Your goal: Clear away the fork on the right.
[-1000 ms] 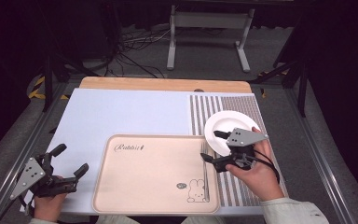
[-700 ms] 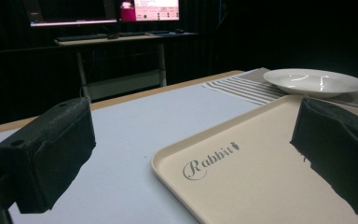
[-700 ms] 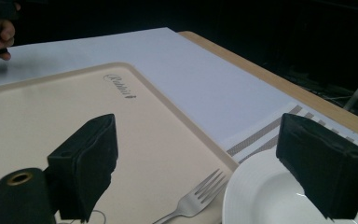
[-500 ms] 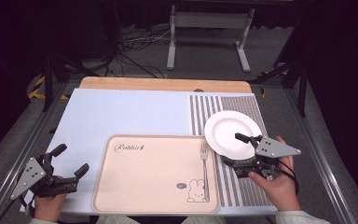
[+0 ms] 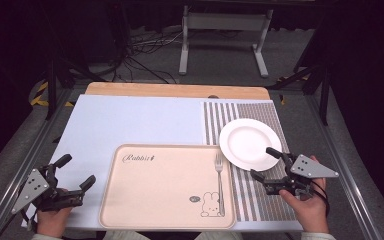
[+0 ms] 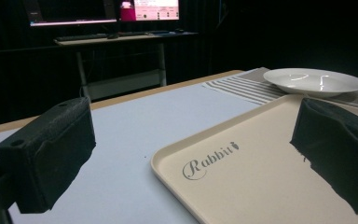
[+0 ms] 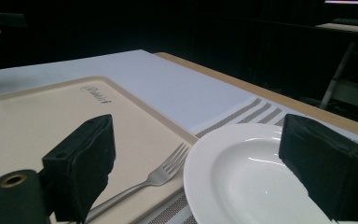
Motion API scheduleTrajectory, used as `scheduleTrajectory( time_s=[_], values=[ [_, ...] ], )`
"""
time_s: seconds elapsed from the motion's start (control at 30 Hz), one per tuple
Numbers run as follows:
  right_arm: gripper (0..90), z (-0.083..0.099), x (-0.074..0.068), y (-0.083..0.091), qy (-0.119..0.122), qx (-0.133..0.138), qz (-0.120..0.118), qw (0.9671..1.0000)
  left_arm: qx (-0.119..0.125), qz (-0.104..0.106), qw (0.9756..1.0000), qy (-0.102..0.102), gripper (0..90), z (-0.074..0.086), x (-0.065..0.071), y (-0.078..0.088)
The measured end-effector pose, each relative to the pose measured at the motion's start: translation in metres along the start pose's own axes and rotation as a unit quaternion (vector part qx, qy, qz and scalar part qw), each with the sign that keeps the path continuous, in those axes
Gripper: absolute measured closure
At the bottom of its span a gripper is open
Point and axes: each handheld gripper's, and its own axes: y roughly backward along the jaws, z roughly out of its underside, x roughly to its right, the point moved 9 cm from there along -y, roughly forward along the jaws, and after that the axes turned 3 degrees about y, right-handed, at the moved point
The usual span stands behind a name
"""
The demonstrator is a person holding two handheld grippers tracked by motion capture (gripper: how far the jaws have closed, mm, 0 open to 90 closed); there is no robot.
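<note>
Steel fork (image 5: 219, 182) on the tray (image 5: 150, 200), handle hidden in right gripper (image 5: 266, 163) view, apparently untouched; both grippers spread.

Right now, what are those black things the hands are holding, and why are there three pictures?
Those are grippers: hand-held tools with two black jaws that pinch things. A person holds one in each hand. One picture comes from a camera high above the table. There you see the left gripper near the tray's left side and the right gripper beside the white plate. The other two pictures come from small cameras riding on the grippers, looking out between their jaws.

On the table lie a pale blue mat, a striped placemat and a beige tray with a little rabbit drawing. A fork lies on the tray's right side. The plate sits on the striped placemat.

Both grippers stand open, and nothing is held.
</note>
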Motion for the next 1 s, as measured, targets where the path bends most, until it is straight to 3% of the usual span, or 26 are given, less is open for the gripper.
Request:
scheduleTrajectory(
  time_s=[0.4,0.5,0.87,1.0],
  values=[
    [11.9,0.024,0.006,0.005,-0.010,0.002,0.004,0.9999,0.001,0.001,1.0000,0.000,0.2,-0.001,0.000,0.000],
    [11.9,0.030,0.009,0.008,-0.026,0.014,0.010,0.9995,0.001,0.002,1.0000,-0.001,0.2,-0.001,0.000,0.000],
    [11.9,0.049,0.012,0.012,-0.044,-0.003,0.012,0.9990,0.001,0.004,1.0000,-0.001,0.2,-0.001,0.000,0.000],
    [12.1,0.057,0.016,0.013,-0.062,-0.003,0.021,0.9978,0.000,0.007,1.0000,0.001,0.2,0.000,0.001,-0.002]
  ],
)
